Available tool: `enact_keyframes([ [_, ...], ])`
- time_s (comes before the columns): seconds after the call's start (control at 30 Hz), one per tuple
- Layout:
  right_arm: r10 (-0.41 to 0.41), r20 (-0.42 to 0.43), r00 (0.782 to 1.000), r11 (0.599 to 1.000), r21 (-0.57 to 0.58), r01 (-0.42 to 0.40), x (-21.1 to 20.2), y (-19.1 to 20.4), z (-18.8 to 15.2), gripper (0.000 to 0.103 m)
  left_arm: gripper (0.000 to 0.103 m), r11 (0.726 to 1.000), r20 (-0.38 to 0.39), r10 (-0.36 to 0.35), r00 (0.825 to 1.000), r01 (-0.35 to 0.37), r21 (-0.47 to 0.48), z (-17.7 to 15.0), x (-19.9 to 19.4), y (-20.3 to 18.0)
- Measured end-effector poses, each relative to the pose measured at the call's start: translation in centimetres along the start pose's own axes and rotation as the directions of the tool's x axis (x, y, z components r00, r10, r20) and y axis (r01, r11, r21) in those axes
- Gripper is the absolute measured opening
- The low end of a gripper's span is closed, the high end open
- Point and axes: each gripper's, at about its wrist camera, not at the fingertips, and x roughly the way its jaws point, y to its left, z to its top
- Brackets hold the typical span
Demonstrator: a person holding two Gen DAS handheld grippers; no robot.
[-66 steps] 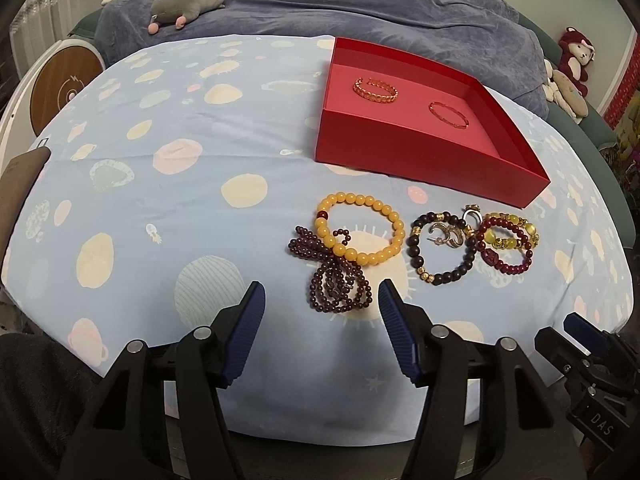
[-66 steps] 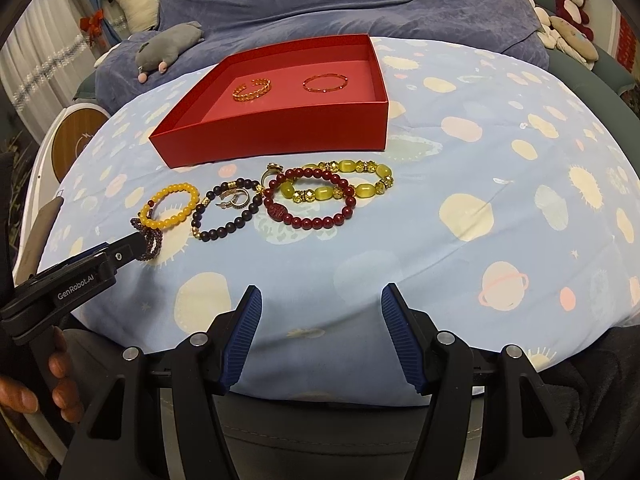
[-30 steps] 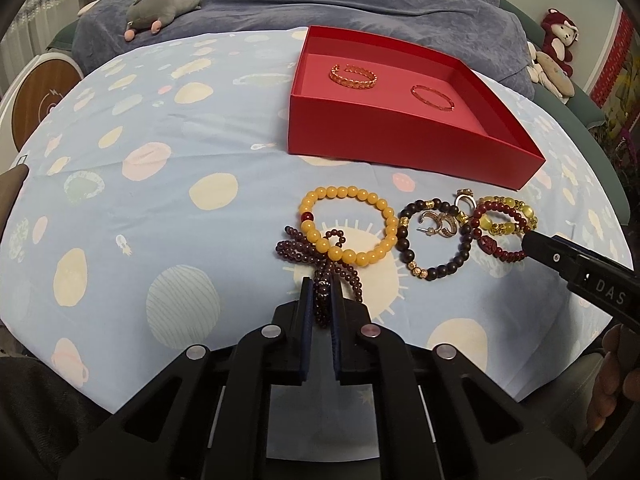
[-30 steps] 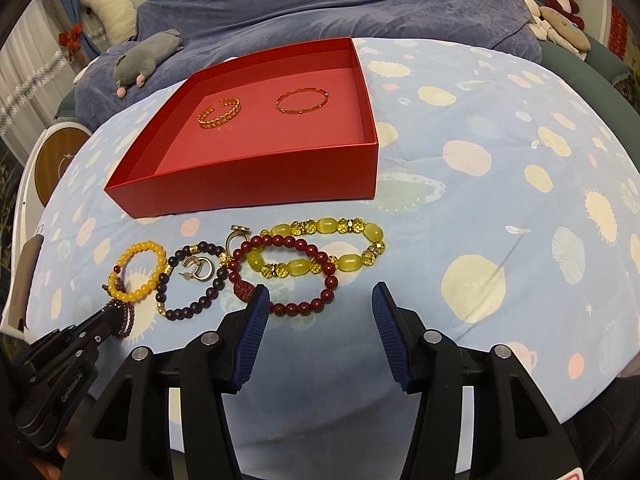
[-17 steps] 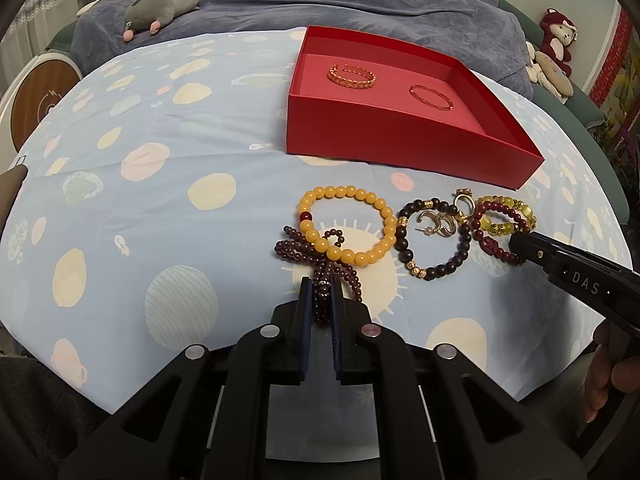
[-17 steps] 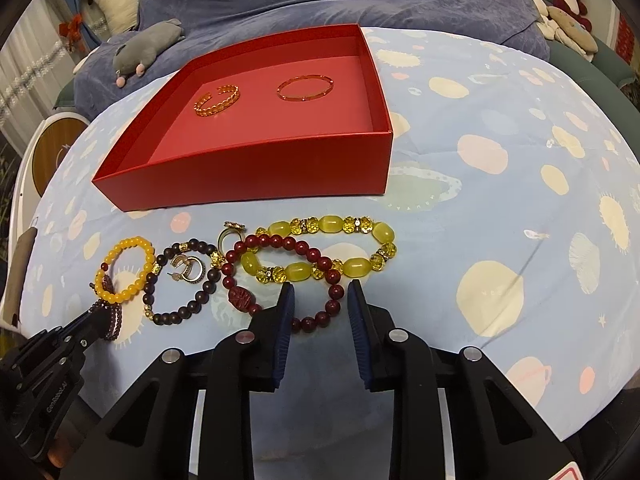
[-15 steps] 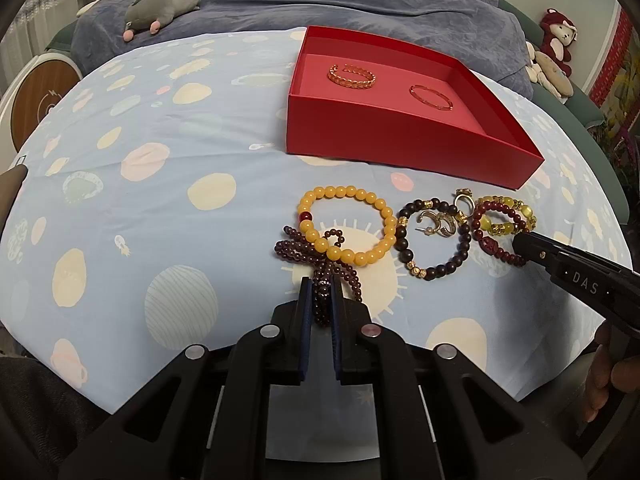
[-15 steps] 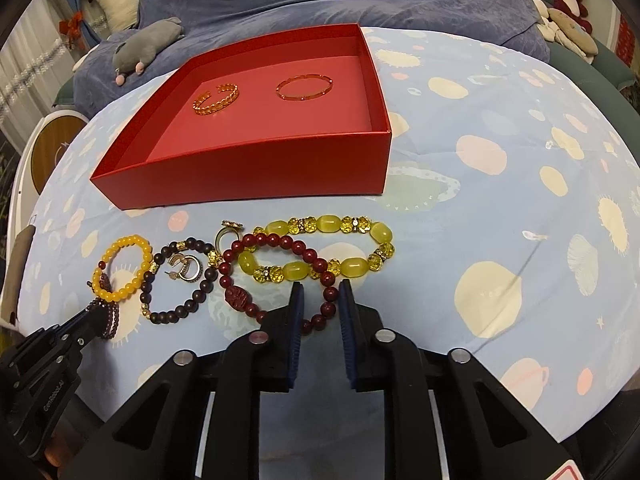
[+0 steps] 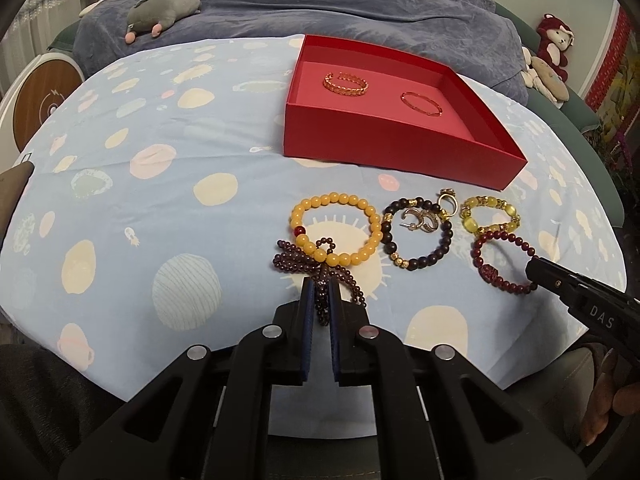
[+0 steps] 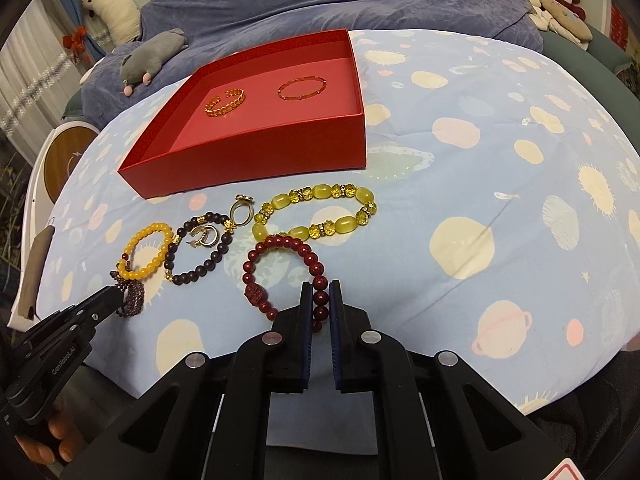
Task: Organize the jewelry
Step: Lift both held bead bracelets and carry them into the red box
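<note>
— Left wrist view, leftmost first: left gripper (image 9: 321, 300), fingers (image 9: 307, 304) closed tight on the purple bead strand (image 9: 316, 276), pinching its near loops. Strand lying bunched on the blue planet-print bedspread (image 9: 160, 184), its far end under the near edge of the yellow bead bracelet (image 9: 336, 232).

— And further right?

— Dark bead bracelet (image 9: 418, 234) just beside the yellow one, gold earrings (image 9: 418, 220) inside its ring, gold ring (image 9: 448, 204) touching its far right side. Then yellow-green stone bracelet (image 9: 490, 216), and just in front of it the red bead bracelet (image 9: 504, 262). Right gripper (image 9: 536, 272) at the red bracelet's near right side.

— Right wrist view?

— Same row, left gripper (image 10: 116, 302) at the far left on the purple strand. Right gripper closed too, fingers (image 10: 306, 312) clamped on the red bead bracelet (image 10: 284, 272), beads pressed between the pads at its near side, the carved bead to their left.

— Behind the row?

— Red box (image 10: 248, 160), open, farther back on the bedspread, well apart from both grippers. Inside: gold chain bangle (image 10: 225, 102) on the left, thin orange bangle (image 10: 301, 87) to its right, apart from each other.
</note>
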Motion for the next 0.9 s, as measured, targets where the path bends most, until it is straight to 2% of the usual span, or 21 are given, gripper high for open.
enact_keyframes([
  [0.3,0.034,0.026,0.999,0.999,-0.022,-0.034,-2.1,0.6,-0.9,0.008,0.002,1.000,0.018,-0.027,0.999,0.027,0.010,-0.2,-1.7,-0.4],
  [0.43,0.038,0.026,0.999,0.999,-0.018,-0.037,-2.3,0.4,-1.2,0.008,0.004,0.998,0.012,-0.049,0.999,0.049,-0.031,-0.1,-1.9,0.3],
  [0.5,0.039,0.026,0.999,0.999,-0.012,-0.039,-2.3,0.3,-1.2,0.008,0.009,0.998,0.002,-0.042,0.999,0.042,-0.056,0.0,-1.4,0.6],
  [0.6,0.042,0.027,0.999,0.999,-0.007,-0.042,-2.2,0.3,-1.2,0.007,0.035,0.997,0.005,-0.041,0.999,0.041,-0.062,0.3,-1.0,0.4],
  [0.63,0.042,0.026,0.999,0.999,-0.008,-0.042,-2.2,0.3,-1.2,0.008,0.036,0.998,0.005,-0.037,0.999,0.038,-0.053,0.4,-0.8,0.2],
  [0.83,0.041,0.014,0.999,0.999,-0.004,-0.041,-1.9,0.3,-1.3,0.008,0.034,0.999,-0.065,-0.002,0.998,0.000,-0.033,0.6,1.8,-0.2],
  [0.87,0.041,0.012,0.999,0.999,-0.004,-0.041,-1.8,0.3,-1.3,0.008,0.028,1.000,-0.061,0.004,0.998,-0.006,-0.027,0.6,1.9,-0.2],
  [0.9,0.040,0.010,0.999,0.999,-0.004,-0.040,-1.8,0.3,-1.3,0.008,0.018,1.000,-0.055,0.009,0.998,-0.010,-0.017,0.6,1.9,-0.3],
])
